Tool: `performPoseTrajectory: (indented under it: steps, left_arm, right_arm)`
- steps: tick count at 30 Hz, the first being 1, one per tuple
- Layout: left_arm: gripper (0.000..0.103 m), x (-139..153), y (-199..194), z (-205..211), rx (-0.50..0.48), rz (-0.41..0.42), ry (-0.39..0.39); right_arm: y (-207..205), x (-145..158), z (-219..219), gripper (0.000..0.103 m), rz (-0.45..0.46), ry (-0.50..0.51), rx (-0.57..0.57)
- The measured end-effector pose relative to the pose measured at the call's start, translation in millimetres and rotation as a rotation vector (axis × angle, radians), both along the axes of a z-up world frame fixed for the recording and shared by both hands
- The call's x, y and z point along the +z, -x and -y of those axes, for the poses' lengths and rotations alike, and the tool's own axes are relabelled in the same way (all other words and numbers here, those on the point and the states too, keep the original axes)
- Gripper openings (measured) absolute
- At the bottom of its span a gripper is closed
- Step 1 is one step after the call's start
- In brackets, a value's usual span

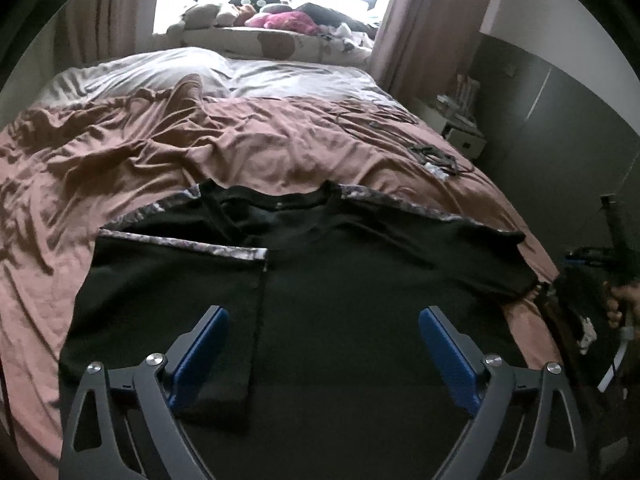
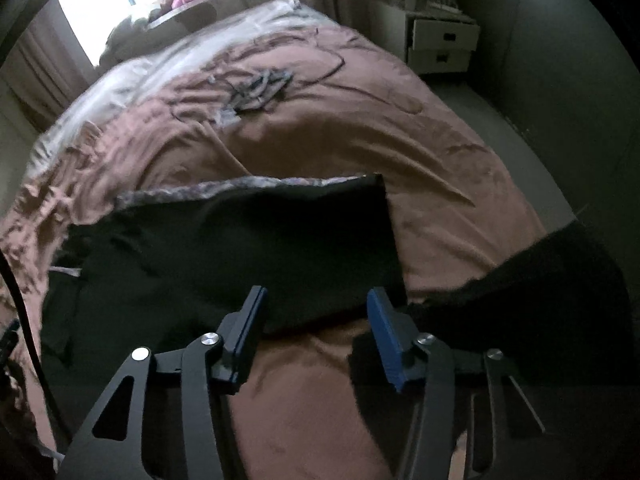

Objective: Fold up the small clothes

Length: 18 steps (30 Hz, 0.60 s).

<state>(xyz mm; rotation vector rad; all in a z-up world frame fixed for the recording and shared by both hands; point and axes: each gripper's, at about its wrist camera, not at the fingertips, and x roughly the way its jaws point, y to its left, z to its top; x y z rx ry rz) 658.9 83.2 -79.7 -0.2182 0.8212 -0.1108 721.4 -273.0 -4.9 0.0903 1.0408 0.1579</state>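
A black T-shirt [image 1: 360,280] with patterned shoulder stripes lies spread on the pink bedsheet [image 1: 160,160]. Its left side is folded inward over the body, and its right sleeve [image 2: 280,240] lies stretched out flat. My left gripper [image 1: 324,312] hovers over the shirt's lower middle, jaws wide and open, with nothing between them. My right gripper [image 2: 317,294] stands open at the sleeve's near edge. The sleeve's hem lies between its blue pads [image 2: 386,332], which do not press on it. In the left wrist view, a hand [image 1: 616,304] holding the right gripper shows at the right edge.
A tangle of dark straps or cables [image 2: 260,88] lies further up the bed. Another dark cloth [image 2: 560,300] sits at the bed's right edge. A white drawer unit [image 2: 440,40] stands beside the bed. Plush toys [image 1: 280,16] line the window sill.
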Motion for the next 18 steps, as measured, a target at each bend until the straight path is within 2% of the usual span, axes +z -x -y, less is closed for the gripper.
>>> performPoseTrajectory:
  steps: [4,7,18]
  left_arm:
    - [0.096,-12.7,-10.6,-4.0,0.007,0.007,-0.006]
    - [0.096,-22.3,-19.3,-5.9,0.013,0.002,-0.015]
    - [0.096,-62.0,-48.2,-2.6,0.000,-0.047,-0.042]
  right_arm:
    - [-40.6,-20.0,-15.4,0.049,-0.076,0.087,0.052]
    - [-62.8,-31.6,-25.2,0.049,-0.099,0.154,0.095]
    - [-119.1,-88.6,-24.6,0.046,-0.189,0.296,0.042]
